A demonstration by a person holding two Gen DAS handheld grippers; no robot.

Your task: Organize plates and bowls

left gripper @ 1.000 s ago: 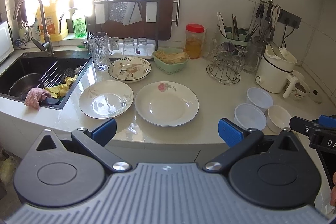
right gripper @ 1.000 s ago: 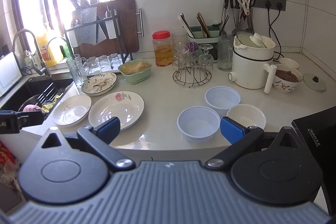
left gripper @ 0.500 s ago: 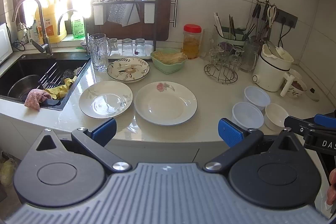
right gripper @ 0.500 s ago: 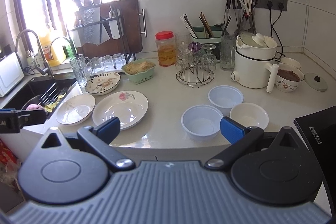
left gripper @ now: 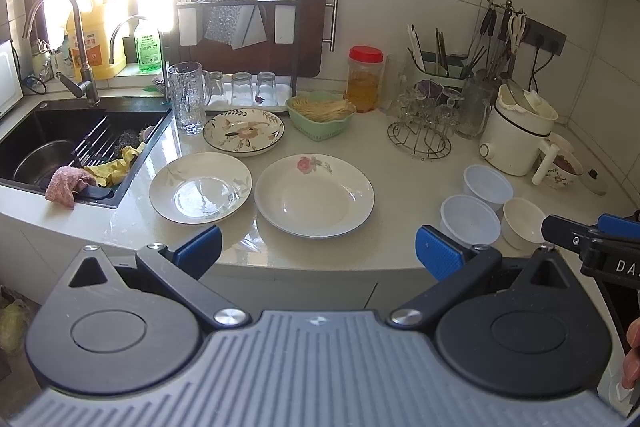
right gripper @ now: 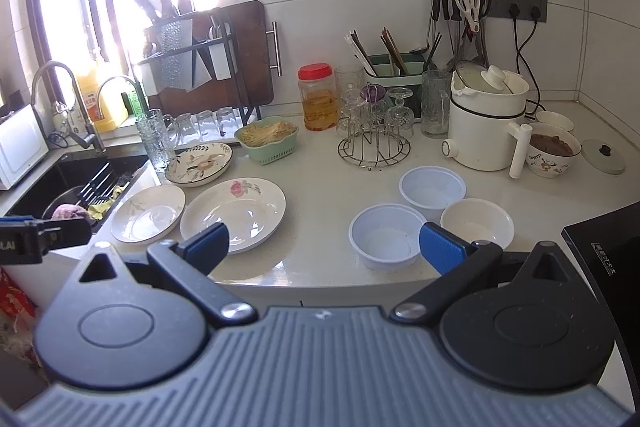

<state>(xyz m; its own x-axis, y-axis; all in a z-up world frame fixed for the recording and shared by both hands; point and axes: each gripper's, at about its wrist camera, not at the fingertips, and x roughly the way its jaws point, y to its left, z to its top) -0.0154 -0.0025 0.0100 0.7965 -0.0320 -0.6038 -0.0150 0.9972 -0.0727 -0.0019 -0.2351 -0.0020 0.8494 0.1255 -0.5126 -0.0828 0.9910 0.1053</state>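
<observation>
Nearest the cameras, the left gripper [left gripper: 318,251] and the right gripper [right gripper: 324,247] each hung short of the counter's front edge, blue-padded jaws spread wide with nothing between them. Just beyond the left one, on the pale stone counter [left gripper: 400,187], lay a large white plate with a pink rose near its rim [left gripper: 314,195], and touching or nearly touching its left side a smaller white plate with faint grey leaf markings [left gripper: 201,187]. Past those two, close to the tall ribbed glass mug [left gripper: 187,97], sat a cream plate with a dark rim and brown flower pattern [left gripper: 243,131]. In front of the right gripper stood three empty bowls in a tight cluster: a translucent white plastic bowl [right gripper: 386,236] nearest, a cream ceramic bowl [right gripper: 477,224] just beside it to the right, and a second translucent plastic bowl [right gripper: 432,186] behind them. Farther back were a green plastic basket of pale strands [right gripper: 267,138], a wire glass rack [right gripper: 374,143] and a white electric pot [right gripper: 486,123]; a dark sink [left gripper: 76,143] lay off to the left. Nothing appeared stacked, so the work seemed to be at its opening approach. The next move likely called for lowering one open gripper over a rim, perhaps the smaller leaf plate's or the nearest plastic bowl's, and pinching the thin edge firmly enough to lift it onto its neighbour.
</observation>
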